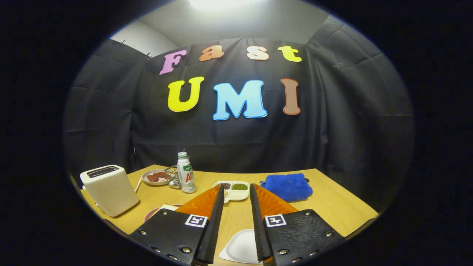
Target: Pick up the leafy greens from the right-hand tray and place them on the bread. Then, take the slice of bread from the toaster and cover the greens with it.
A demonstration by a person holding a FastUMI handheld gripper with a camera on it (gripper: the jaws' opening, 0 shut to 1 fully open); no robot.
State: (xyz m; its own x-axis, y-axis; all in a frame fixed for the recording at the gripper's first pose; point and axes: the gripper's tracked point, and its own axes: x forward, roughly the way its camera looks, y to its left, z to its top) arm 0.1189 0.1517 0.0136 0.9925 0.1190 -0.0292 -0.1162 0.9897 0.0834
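Gripper (237, 195): fingers parted, nothing between them, held above the table (332, 207).
Tray (232, 190): divided, greens (239, 187) in one compartment, just ahead of the fingertips.
Toaster (109, 188): far left.
Bottle (186, 173): upright, between toaster and tray.
Blue cloth (288, 186): right of tray.

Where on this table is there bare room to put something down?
Bare wood lies right of the blue cloth, out to the table edge, and between the toaster and the bottle. The far left is crowded: a plate, a metal rack and the bottle stand close together. The open tool hangs just before the divided tray.
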